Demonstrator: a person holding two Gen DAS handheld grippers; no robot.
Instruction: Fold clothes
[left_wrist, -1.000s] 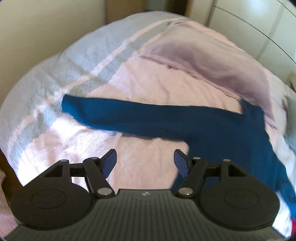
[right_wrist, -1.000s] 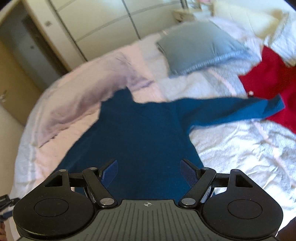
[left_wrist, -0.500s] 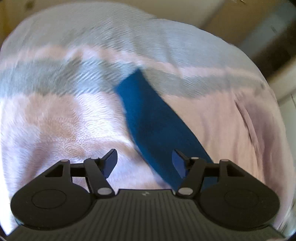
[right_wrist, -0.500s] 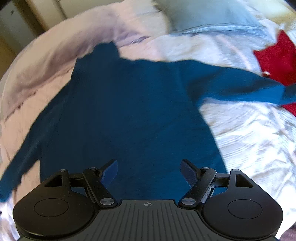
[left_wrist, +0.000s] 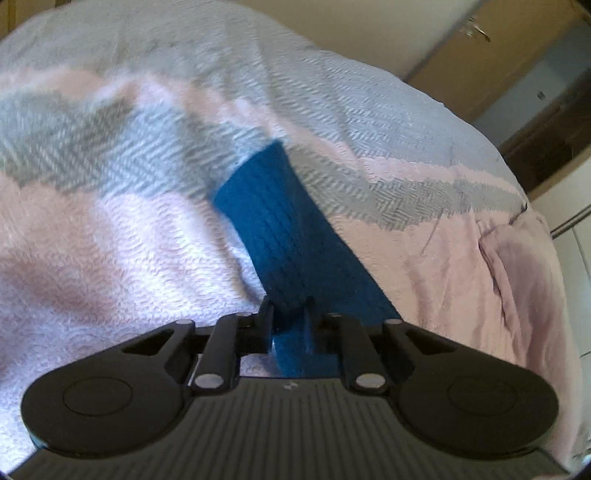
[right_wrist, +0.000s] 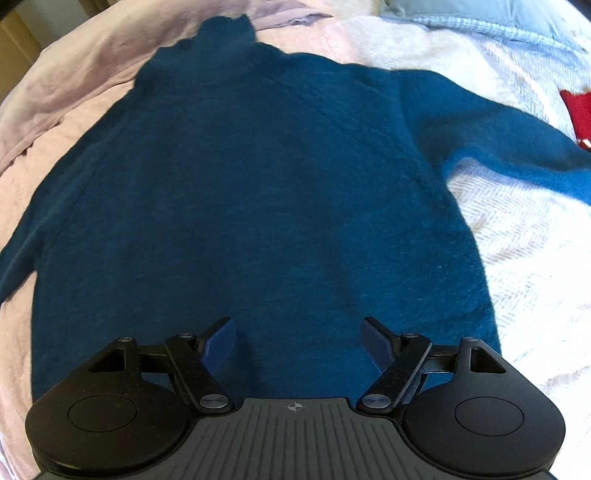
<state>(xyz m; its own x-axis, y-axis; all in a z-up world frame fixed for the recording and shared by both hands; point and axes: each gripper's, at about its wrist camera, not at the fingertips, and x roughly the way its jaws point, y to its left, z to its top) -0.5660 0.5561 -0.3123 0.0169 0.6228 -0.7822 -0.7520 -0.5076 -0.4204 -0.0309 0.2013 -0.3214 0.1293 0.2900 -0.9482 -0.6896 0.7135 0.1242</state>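
A dark blue knitted sweater (right_wrist: 258, 184) lies flat on the bed, collar away from me and both sleeves spread out. In the left wrist view one sleeve (left_wrist: 273, 221) runs from its ribbed cuff down between the fingers. My left gripper (left_wrist: 288, 306) is closing, its jaws pinching a fold of that sleeve a little back from the cuff. My right gripper (right_wrist: 297, 326) hovers open just over the sweater's lower body, near the hem, with nothing pressed between its pads.
A pink, grey and white striped bedspread (left_wrist: 110, 258) covers the bed. A red garment (right_wrist: 576, 110) lies beyond the right sleeve. A pale pink pillow (right_wrist: 74, 74) and a blue-grey pillow (right_wrist: 480, 14) sit at the head. Wooden wardrobe doors (left_wrist: 480, 55) stand past the bed's edge.
My left gripper swung down to the sleeve near its cuff and its jaws came together on it. My right gripper sank closer to the sweater's body, still open.
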